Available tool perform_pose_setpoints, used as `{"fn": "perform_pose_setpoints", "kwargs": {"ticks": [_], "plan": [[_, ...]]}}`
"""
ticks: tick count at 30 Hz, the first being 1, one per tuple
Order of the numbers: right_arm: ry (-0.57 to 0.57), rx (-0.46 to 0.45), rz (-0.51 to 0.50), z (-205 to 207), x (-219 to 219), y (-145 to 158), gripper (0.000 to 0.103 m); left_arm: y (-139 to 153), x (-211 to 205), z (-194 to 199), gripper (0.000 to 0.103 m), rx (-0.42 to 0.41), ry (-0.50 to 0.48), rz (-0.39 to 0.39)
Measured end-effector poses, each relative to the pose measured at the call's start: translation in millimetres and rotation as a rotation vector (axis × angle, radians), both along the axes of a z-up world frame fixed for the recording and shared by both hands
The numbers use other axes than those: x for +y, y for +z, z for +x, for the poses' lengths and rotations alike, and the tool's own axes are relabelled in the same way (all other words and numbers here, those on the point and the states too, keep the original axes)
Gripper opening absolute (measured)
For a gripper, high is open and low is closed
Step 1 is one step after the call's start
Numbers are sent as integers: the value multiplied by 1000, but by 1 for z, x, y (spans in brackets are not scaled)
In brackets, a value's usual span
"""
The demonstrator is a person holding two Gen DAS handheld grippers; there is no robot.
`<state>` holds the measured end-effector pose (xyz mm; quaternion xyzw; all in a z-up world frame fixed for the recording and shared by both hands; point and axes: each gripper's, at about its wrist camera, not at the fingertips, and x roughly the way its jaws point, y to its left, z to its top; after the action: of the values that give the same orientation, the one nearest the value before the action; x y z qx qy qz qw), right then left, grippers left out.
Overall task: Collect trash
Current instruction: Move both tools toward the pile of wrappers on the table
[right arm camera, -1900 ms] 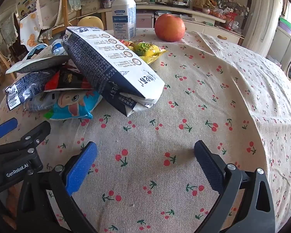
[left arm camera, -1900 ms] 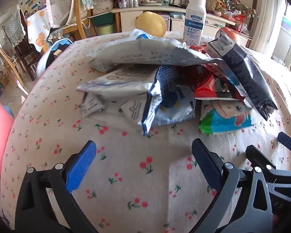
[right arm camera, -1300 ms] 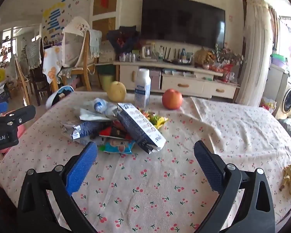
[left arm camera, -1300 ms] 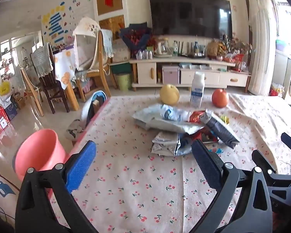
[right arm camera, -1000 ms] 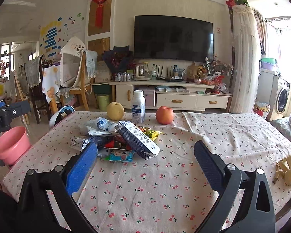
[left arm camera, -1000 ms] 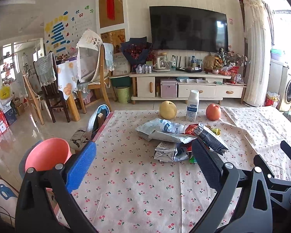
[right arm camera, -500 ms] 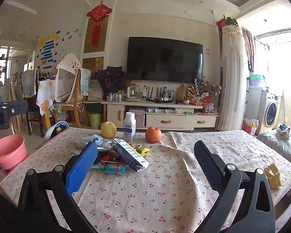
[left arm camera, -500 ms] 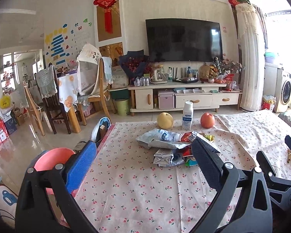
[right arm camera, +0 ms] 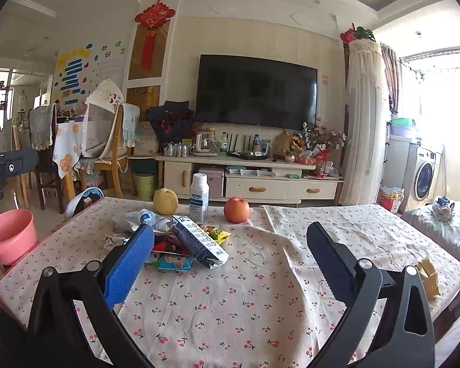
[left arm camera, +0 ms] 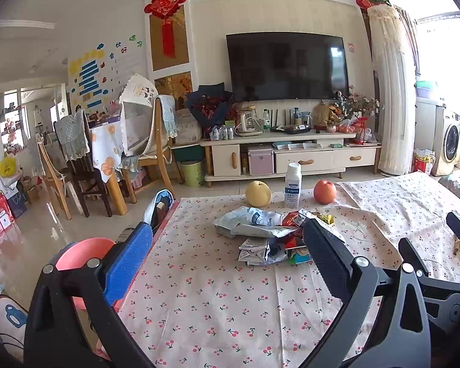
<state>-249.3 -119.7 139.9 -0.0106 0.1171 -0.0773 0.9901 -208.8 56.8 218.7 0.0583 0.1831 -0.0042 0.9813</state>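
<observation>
A pile of empty snack wrappers [left arm camera: 260,239] lies on the cherry-print tablecloth [left arm camera: 214,300], also in the right wrist view [right arm camera: 181,242]. A dark blue carton-like bag [right arm camera: 199,240] leans on the pile. A pink bucket [left arm camera: 82,253] stands on the floor left of the table, also in the right wrist view [right arm camera: 9,234]. My left gripper [left arm camera: 227,257] is open and empty, well back from the pile. My right gripper [right arm camera: 230,257] is open and empty, also well back.
A yellow pear [right arm camera: 165,201], a white bottle [right arm camera: 198,197] and a red apple [right arm camera: 236,210] stand behind the pile. A yellow crumpled scrap [right arm camera: 427,277] lies at the table's right edge. Chairs [left arm camera: 76,165] and a TV cabinet [left arm camera: 291,159] stand beyond.
Both grippers have pulled far back and up from the wrapper pile; the whole table and room now show. Both stay open and empty.
</observation>
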Motion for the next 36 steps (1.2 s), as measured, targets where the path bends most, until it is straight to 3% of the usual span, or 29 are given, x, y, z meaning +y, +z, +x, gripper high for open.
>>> {"fn": "perform_pose_setpoints", "kwargs": {"ticks": [19, 23, 27, 32, 36], "plan": [[60, -54, -7, 2, -9, -6, 99, -14, -4, 11, 99, 26, 6, -6], [65, -14, 20, 7, -16, -9, 99, -23, -1, 21, 99, 37, -9, -39], [82, 32, 69, 17, -26, -11, 99, -42, 0, 35, 99, 69, -22, -22], [101, 142, 98, 47, -32, -23, 99, -68, 6, 57, 99, 129, -103, -49], [120, 196, 90, 77, -35, -30, 99, -84, 18, 85, 99, 226, -152, -180]]}}
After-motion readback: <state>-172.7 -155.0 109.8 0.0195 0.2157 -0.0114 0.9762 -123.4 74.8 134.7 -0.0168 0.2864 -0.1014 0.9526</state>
